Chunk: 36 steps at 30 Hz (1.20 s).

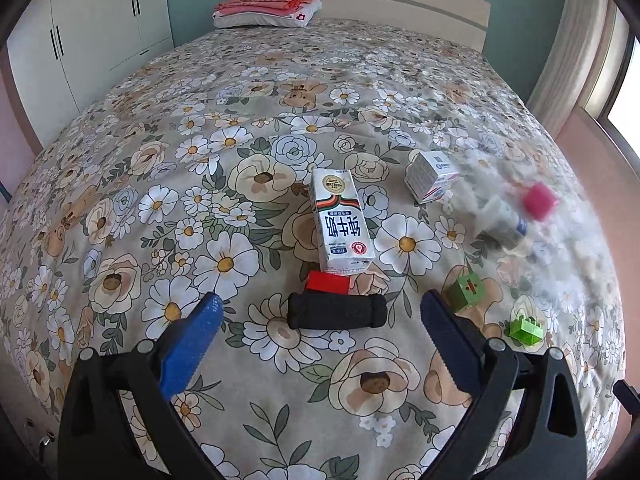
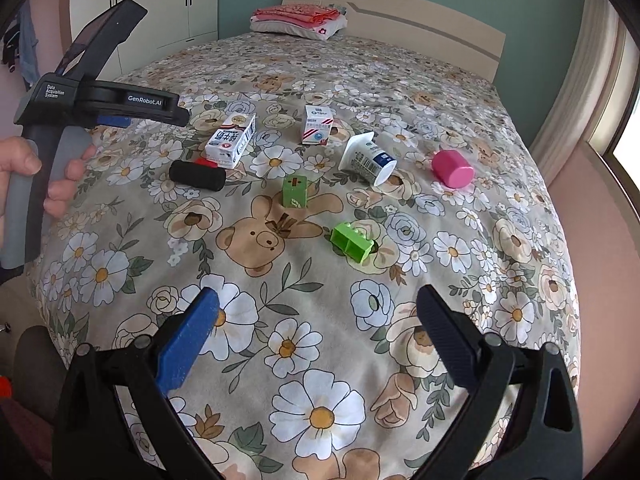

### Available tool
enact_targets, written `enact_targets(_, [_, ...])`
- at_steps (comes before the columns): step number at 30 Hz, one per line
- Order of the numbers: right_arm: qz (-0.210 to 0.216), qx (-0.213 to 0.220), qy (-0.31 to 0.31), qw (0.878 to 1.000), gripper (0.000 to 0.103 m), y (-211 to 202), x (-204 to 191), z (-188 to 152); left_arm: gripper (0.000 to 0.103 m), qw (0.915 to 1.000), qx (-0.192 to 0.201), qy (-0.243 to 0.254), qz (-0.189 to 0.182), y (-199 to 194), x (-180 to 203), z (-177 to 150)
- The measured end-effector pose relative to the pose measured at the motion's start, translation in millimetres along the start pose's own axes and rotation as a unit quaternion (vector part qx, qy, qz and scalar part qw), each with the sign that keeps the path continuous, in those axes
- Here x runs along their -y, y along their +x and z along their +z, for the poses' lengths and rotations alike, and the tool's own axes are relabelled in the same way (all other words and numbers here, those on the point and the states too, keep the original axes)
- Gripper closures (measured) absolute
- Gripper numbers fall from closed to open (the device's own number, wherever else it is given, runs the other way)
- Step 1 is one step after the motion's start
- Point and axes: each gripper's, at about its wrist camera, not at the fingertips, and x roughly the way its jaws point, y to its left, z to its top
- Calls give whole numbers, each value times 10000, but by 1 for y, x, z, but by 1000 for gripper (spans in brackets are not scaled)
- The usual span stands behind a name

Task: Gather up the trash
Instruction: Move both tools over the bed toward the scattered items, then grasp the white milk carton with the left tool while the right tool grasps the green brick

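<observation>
On the floral bedspread lie a white milk carton (image 1: 342, 222) (image 2: 231, 141), a small white medicine box (image 1: 428, 176) (image 2: 317, 124), a tipped white yogurt cup (image 1: 502, 220) (image 2: 366, 158) and a pink cap-like cylinder (image 1: 540, 201) (image 2: 452, 168). A black foam roll (image 1: 337, 311) (image 2: 197, 175) lies just in front of my left gripper (image 1: 320, 312), which is open and empty. A red block (image 1: 328, 282) sits behind the roll. My right gripper (image 2: 318, 308) is open and empty, hovering near the bed's front.
Two green toy blocks (image 2: 295, 191) (image 2: 354, 242) lie mid-bed; they also show in the left wrist view (image 1: 466, 288) (image 1: 526, 330). A pillow with folded pink cloth (image 2: 300, 20) sits by the headboard. White wardrobes (image 1: 92, 20) stand left, a window right.
</observation>
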Motion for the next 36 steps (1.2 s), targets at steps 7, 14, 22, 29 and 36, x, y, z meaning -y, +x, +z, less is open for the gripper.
enact_targets(7, [717,-490,-127,9961,7,77,42,28,2,9992,-323,-196,116,67,21,35])
enact_targets(14, [1045,-905,-716,9878,7,136,42,40,2,9972,-629,-300,253,118,32,53])
enact_targets(22, [1204,-1222,-1154,9784,8,174,36,43,15,9941,-1010,-358,156,156,36,58])
enact_targets(29, [1469,-1233,-801,9782,73,173,46,52,54,9928,-1152,-306,148,167,31,62])
enact_targets(36, [1041,-1112,-597,9865,81,159,42,43,55,9930,-1147,-273,-97,151,21,58])
